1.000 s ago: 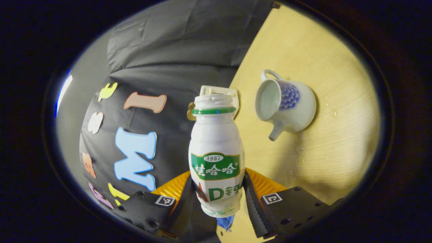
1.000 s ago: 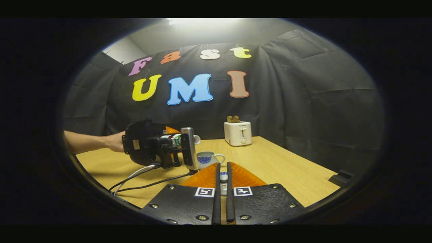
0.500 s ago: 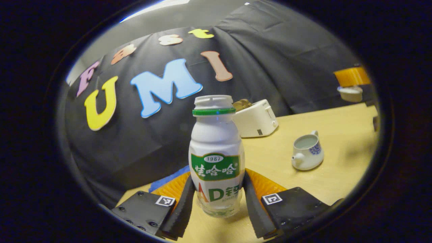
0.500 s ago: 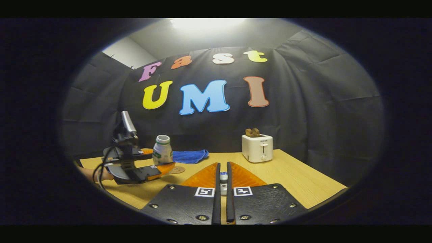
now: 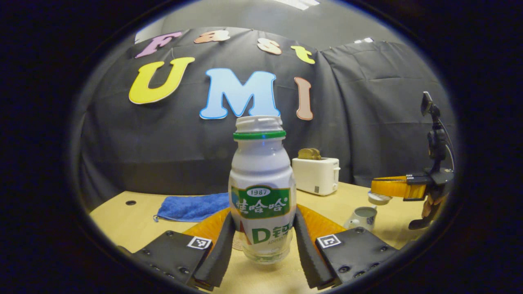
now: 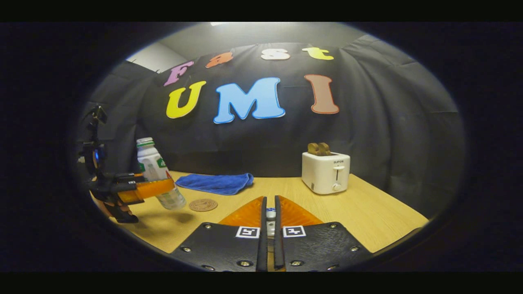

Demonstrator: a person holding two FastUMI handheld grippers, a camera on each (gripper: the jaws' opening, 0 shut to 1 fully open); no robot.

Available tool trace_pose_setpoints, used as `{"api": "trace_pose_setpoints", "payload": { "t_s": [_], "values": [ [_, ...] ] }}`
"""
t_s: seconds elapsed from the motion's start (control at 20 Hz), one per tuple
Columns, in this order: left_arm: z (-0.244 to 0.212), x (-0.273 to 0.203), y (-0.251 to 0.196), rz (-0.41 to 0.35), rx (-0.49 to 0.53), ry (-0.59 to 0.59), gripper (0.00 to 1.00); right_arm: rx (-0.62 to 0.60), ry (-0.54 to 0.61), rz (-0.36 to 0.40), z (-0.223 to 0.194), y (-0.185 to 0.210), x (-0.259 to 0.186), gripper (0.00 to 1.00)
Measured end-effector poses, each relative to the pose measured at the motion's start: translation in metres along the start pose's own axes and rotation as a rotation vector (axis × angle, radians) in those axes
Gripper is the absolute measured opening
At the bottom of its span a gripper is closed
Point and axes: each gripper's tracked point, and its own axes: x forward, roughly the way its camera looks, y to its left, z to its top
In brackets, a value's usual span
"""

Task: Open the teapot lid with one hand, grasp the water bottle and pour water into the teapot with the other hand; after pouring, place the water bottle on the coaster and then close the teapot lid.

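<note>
The left hand-held gripper (image 5: 262, 245) clamps the upright water bottle (image 5: 261, 192) just above the pale wooden surface (image 6: 367, 212), near the round coaster (image 6: 203, 204). The right hand-held gripper (image 6: 269, 216) pinches the teapot lid (image 5: 378, 199) above the open teapot (image 5: 362, 216). A blue cloth (image 6: 216, 183) and white toaster (image 6: 325, 171) stand along the back edge; the right side lies bare.

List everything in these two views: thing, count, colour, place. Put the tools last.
Water bottle: 1, white with green label, held above the table, near the coaster.
Coaster: 1, brown, on the table.
Teapot: 1, white, lid off, on the table.
Lid: 1, white, in the right tool.
Cloth: 1, blue, at the back.
Toaster: 1, white, at the back.
Table: 1, light wood.
Left tool: shut on the water bottle.
Right tool: shut on the lid.
</note>
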Motion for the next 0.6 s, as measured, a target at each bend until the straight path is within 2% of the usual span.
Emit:
{"api": "trace_pose_setpoints", "payload": {
  "t_s": [0.05,0.55,0.6],
  "values": [
    [0.0,0.003,0.005,0.004,0.0,0.0,0.79,0.004,0.009,-0.006,-0.004,-0.001,0.005,0.06],
    [-0.009,0.012,0.029,0.036,0.016,0.022,0.79,-0.063,0.035,-0.045,-0.022,-0.003,0.018,0.06],
    [-0.009,0.013,0.028,0.034,0.017,0.023,0.83,-0.062,0.033,-0.041,-0.023,0.0,0.018,0.06]
  ]
}}
